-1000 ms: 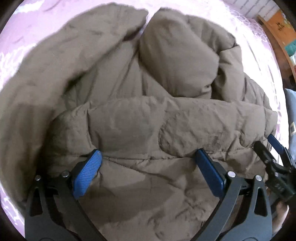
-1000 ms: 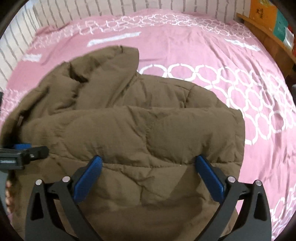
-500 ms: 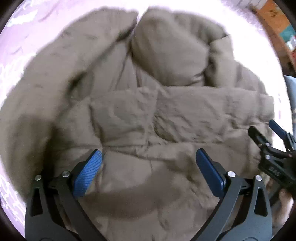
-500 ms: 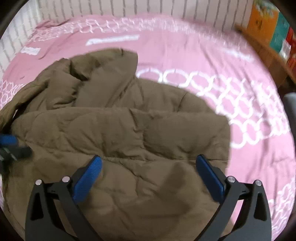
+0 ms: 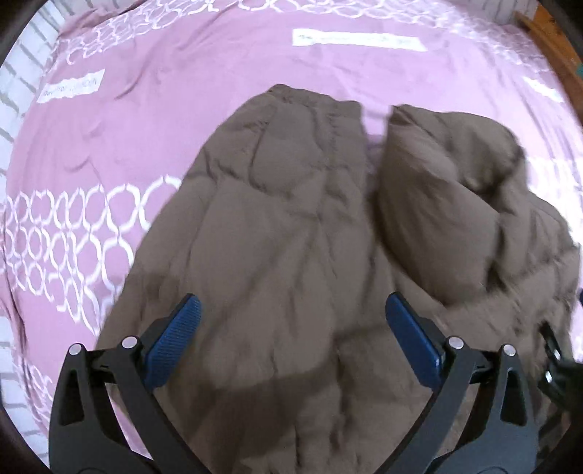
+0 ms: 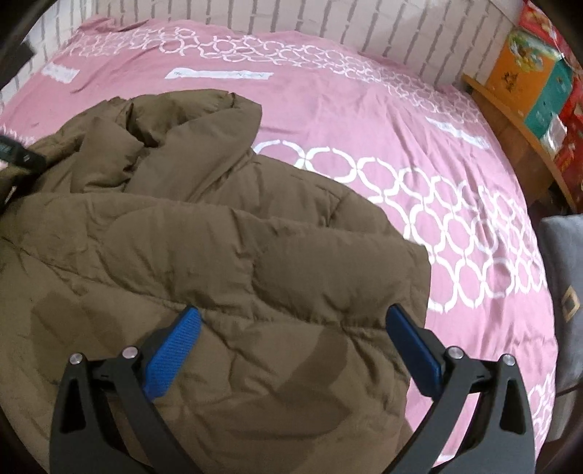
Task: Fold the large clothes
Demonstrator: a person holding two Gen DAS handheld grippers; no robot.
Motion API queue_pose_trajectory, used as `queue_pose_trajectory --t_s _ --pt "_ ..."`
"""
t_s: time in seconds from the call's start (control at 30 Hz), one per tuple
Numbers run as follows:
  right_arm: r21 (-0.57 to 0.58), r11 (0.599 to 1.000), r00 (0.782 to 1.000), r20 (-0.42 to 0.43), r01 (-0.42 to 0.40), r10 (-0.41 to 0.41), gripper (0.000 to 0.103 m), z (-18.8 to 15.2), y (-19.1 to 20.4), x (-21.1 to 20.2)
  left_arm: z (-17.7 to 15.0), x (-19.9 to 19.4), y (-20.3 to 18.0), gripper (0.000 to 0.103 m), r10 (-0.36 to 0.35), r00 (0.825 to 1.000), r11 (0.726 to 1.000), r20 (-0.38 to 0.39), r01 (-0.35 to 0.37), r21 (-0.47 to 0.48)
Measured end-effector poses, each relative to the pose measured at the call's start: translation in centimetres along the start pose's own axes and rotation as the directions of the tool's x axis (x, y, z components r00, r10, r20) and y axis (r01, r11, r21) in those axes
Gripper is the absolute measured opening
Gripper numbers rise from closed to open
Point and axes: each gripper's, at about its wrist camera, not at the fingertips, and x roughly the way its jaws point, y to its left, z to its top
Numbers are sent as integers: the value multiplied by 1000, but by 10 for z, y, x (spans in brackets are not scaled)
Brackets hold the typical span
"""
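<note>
Pink bedding with white ring patterns covers a wide bed, a striped wall behind it and a wooden shelf of coloured boxes to the right. On the bedding lies a brown puffer jacket, partly bunched, its sleeve stretched out. It looks light, soft and springy, likely to puff back open; a hem or seam edge seems the best hold. The left gripper and right gripper hover over it, jaws spread wide, holding nothing.
</note>
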Motion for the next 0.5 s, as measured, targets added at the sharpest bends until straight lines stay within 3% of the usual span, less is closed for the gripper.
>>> queue_pose_trajectory --t_s 0.1,0.13,0.2,0.27,0.3,0.33,0.37,0.47,0.5 --pt "-36 999 999 9 40 -40 101 2 3 1 21 26 -8 98 37 998 999 -48 -37 17" --pt "-36 998 999 11 43 -43 101 3 2 1 27 35 -12 91 70 996 997 -50 -68 33" --pt "-24 999 999 7 33 -33 101 4 -1 2 32 38 -6 74 95 995 994 -28 -93 57" --pt "-22 999 1000 7 26 -26 101 5 -3 3 35 30 -4 41 66 997 996 38 -68 57" --pt "-26 999 1000 12 28 -28 100 5 -3 2 27 23 5 34 49 997 997 64 -52 57" --pt "-29 999 1000 16 27 -26 92 5 -3 2 27 14 9 17 42 994 997 105 -48 53" --pt "-32 999 1000 12 16 -16 84 5 -2 2 25 7 14 15 28 990 998 137 -35 48" --pt "-19 1000 1000 -8 1 -1 82 2 -3 -1 14 -26 29 12 -101 962 995 255 96 30" --pt "-17 1000 1000 -9 3 -3 82 1 -3 -3 6 -40 32 12 -135 944 991 300 128 42"
